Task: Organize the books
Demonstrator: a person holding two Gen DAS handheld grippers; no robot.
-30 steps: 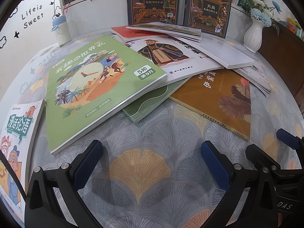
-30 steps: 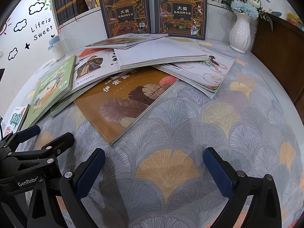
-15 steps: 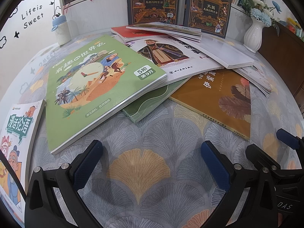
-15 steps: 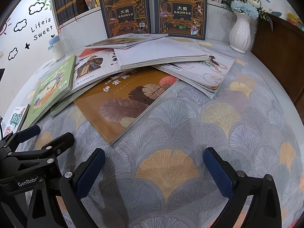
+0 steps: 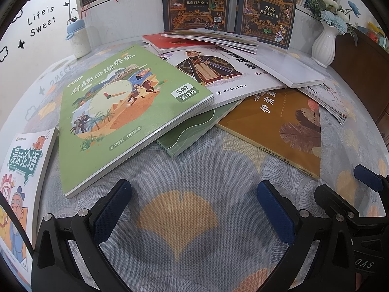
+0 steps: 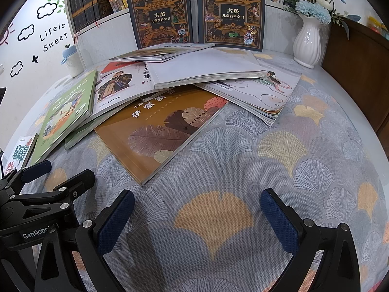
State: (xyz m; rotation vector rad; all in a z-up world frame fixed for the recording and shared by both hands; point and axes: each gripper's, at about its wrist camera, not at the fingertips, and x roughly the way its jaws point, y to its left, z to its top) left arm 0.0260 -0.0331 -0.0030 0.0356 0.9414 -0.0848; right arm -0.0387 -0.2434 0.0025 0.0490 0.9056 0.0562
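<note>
The left tongs (image 5: 193, 209) are held spread wide above the table (image 5: 184, 170), nothing between the blue pads. The right tongs (image 6: 197, 215) are likewise spread and empty, and are seen side by side with the left ones in both views.

A loose, overlapping heap of books is laid across the patterned tablecloth ahead of both tongs. At the left, a green book (image 5: 126, 112) rests tilted on a thin pale-green book (image 5: 194, 131) and partly on a white book with a robed figure (image 5: 214, 73). Just beside these, a brown book with leaf prints (image 6: 165, 129) lies flat, its near corner closest to the right tongs; its far edge is covered by a plain white book (image 6: 204, 68). A thick illustrated book (image 6: 267, 97) is tucked under that white one at the right. A red book (image 5: 155, 40) and a thin booklet (image 6: 165, 52) are stacked at the back. A cartoon-covered book (image 5: 22, 170) lies apart at the far left edge.

Behind the heap, two dark encyclopedia volumes (image 6: 160, 17) (image 6: 232, 14) are stood upright against a bookshelf (image 6: 97, 2). A white vase (image 6: 307, 41) with blue flowers is placed at the right rear, and a small bottle (image 5: 79, 37) with a blue lid at the left rear.
</note>
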